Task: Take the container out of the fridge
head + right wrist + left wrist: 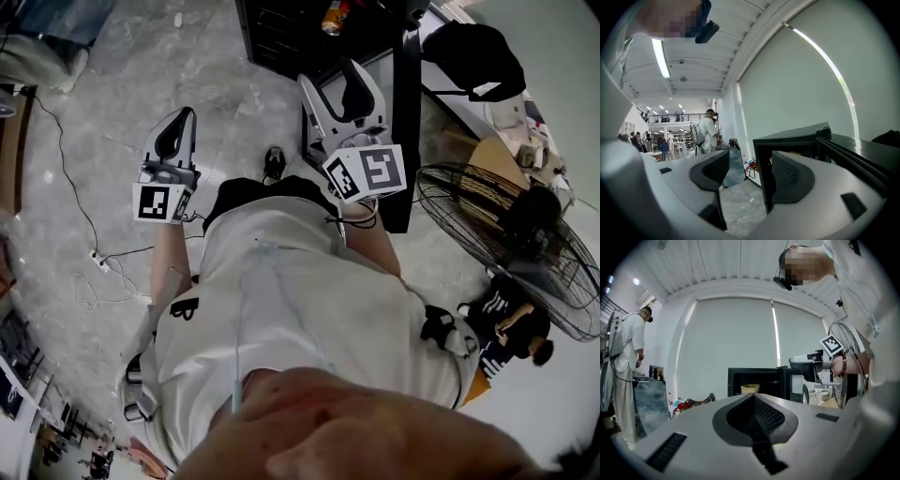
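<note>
- Head view: the grey-jawed left gripper (185,117) and the matching right gripper (335,82) point toward a black boxy fridge (281,37) standing on the marbled grey floor (112,75).
- Left gripper view: its jaws are pressed together on nothing. Beyond their tip, a pale yellow plastic container (750,389) sits inside the open fridge.
- Right gripper view: its jaws stand spread, with only the floor and the fridge's front edge showing between them.

No readable text, labels or numbers
</note>
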### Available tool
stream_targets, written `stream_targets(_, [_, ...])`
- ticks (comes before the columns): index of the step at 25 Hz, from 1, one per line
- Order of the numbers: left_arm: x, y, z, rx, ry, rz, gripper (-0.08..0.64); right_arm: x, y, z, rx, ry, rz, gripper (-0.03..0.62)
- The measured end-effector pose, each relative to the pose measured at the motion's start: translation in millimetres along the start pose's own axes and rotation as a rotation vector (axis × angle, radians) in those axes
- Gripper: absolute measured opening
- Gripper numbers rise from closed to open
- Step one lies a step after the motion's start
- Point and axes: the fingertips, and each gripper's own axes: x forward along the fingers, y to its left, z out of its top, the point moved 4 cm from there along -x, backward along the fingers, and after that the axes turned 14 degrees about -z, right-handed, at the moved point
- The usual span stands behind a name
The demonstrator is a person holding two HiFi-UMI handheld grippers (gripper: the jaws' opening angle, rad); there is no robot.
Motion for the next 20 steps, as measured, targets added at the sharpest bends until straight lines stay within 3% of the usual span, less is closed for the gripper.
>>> stream_targets(3, [15,5,4,-0.011,-0.004,-0.005,0.009,5,-7,-1,0.027,0.012,-0.002,0.272])
stream_targets(9, [32,14,1,0.000,0.015,-0.065,0.009,11,-5,-14,-0.032,0.033,-0.034,0.272])
stream_targets(12, [37,24,2,0.010,0.009,-0.100,0.009,18,0,-17,-0.044,0.029,-0.008,0.272])
stream_targets(17, [40,47,18,0.066,-0.016,-0.123,0.009,27,1,-23,-0.082,0.029,0.008,0.272])
stream_targets(20, [41,64,19,0.082,-0.021,-0.134,0.009,37,-6,-18,-0.045,0.017,-0.011,0.272])
